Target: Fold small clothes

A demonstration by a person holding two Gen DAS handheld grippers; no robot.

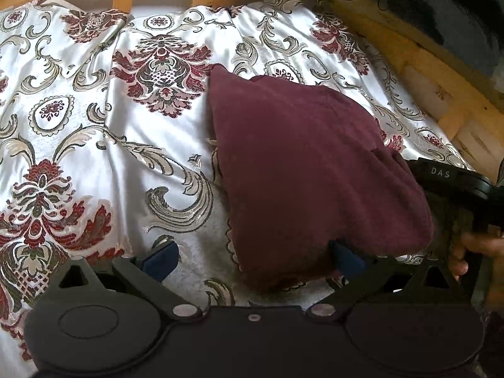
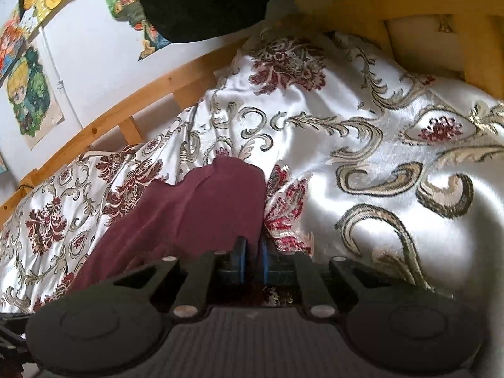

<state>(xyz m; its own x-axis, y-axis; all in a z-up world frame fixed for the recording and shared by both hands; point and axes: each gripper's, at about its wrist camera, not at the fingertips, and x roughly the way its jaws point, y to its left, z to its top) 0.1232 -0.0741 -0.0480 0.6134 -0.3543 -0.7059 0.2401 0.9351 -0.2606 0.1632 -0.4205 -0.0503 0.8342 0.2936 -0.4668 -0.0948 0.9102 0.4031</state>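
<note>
A maroon cloth (image 1: pixel 308 163) lies folded on the patterned bedspread (image 1: pixel 94 119), with its near edge draped over the right finger of my left gripper (image 1: pixel 252 260). That gripper's jaws stand wide apart with only bedspread between them. In the right wrist view the same maroon cloth (image 2: pixel 195 208) runs from the left down to my right gripper (image 2: pixel 253 252), whose blue pads (image 2: pixel 241 252) stand almost together with the cloth's edge pinched between them. The right gripper's black body (image 1: pixel 447 182) also shows in the left wrist view, at the cloth's right edge, held by a hand (image 1: pixel 475 249).
A wooden bed rail (image 2: pixel 132 107) runs along the far side of the bedspread (image 2: pixel 393 189), with a wall of colourful pictures (image 2: pixel 28 94) behind it. More wooden frame (image 1: pixel 434 72) borders the bed on the right. A dark object (image 2: pixel 204 0) hangs overhead.
</note>
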